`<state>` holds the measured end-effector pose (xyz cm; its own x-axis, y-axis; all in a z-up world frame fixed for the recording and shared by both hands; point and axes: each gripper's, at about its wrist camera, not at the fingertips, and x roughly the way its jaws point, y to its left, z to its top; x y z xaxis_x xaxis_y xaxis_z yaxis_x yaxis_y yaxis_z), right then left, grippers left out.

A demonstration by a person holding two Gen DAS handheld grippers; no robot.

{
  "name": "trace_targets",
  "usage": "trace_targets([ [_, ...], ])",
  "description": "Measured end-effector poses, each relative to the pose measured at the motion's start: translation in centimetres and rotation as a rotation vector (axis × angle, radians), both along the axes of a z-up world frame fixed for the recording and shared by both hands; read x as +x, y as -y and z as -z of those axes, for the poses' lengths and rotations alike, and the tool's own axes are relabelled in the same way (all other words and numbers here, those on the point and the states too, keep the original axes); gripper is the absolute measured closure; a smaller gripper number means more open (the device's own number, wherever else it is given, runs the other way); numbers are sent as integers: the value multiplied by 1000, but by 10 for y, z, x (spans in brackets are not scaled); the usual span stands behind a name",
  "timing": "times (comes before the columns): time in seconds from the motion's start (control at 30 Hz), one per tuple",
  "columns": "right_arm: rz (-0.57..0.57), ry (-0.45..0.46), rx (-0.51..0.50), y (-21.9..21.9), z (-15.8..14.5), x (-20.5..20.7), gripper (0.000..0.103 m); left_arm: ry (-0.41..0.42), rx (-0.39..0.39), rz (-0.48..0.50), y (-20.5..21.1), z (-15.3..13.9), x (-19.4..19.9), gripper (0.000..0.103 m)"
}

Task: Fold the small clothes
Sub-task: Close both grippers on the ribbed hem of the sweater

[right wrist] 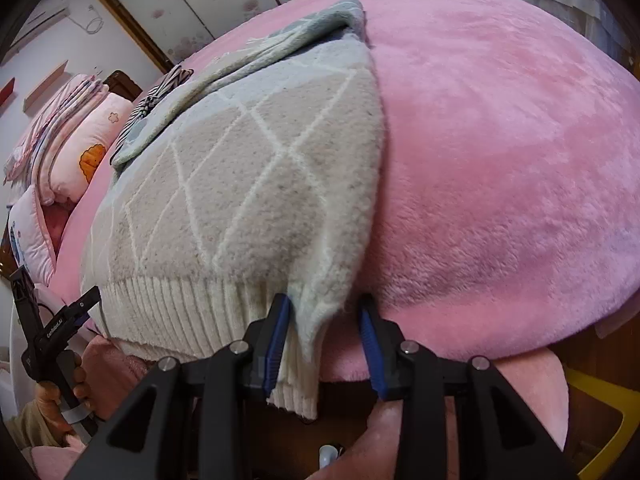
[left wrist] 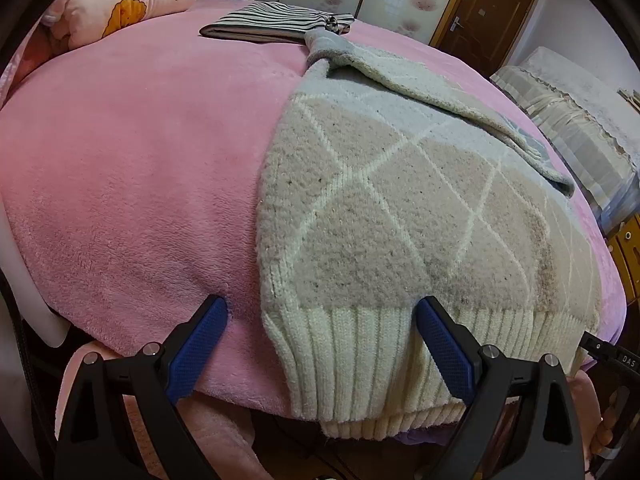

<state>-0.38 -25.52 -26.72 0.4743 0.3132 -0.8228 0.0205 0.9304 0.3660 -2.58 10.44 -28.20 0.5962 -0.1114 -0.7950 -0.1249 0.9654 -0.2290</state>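
A beige and grey knit sweater (left wrist: 400,208) with white diamond lines lies flat on the pink blanket (left wrist: 140,160), one sleeve (left wrist: 440,92) folded across its top. Its cream ribbed hem (left wrist: 360,352) hangs over the near bed edge. My left gripper (left wrist: 322,316) is open wide, its blue pads either side of the hem's left corner. My right gripper (right wrist: 324,320) stands narrower around the hem's right corner (right wrist: 304,360); the left pad touches the knit, and a gap shows before the right pad. The left gripper (right wrist: 80,308) also shows in the right wrist view, held by a hand.
A folded striped garment (left wrist: 276,20) lies at the bed's far side, past the sweater's collar. Pink pillows (left wrist: 128,0) are stacked at the far left. A lace-covered seat (left wrist: 572,112) and a wooden door (left wrist: 484,12) stand to the right. A yellow stool (right wrist: 600,400) sits below the bed edge.
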Motion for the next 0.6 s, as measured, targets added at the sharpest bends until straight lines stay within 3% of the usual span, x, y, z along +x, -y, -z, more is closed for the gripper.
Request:
trace_targets([
  [0.07, -18, 13, -4, -5, -1, 1, 73, 5, 5, 2, 2, 0, 0, 13],
  [0.1, -38, 22, 2, -9, -3, 1, 84, 8, 5, 8, 3, 0, 0, 14],
  [0.13, -48, 28, -4, -12, -4, 0, 88, 11, 4, 12, 4, 0, -1, 17],
  [0.27, -61, 36, -26, -19, -5, 1, 88, 41, 1, 15, 5, -2, -4, 31],
  [0.43, -56, 34, -34, -19, -4, 2, 86, 55, 37, 23, 14, -4, -5, 33],
  [0.6, -57, 25, -54, -26, -2, 5, 85, 34, 20, 26, 14, 0, 1, 28],
])
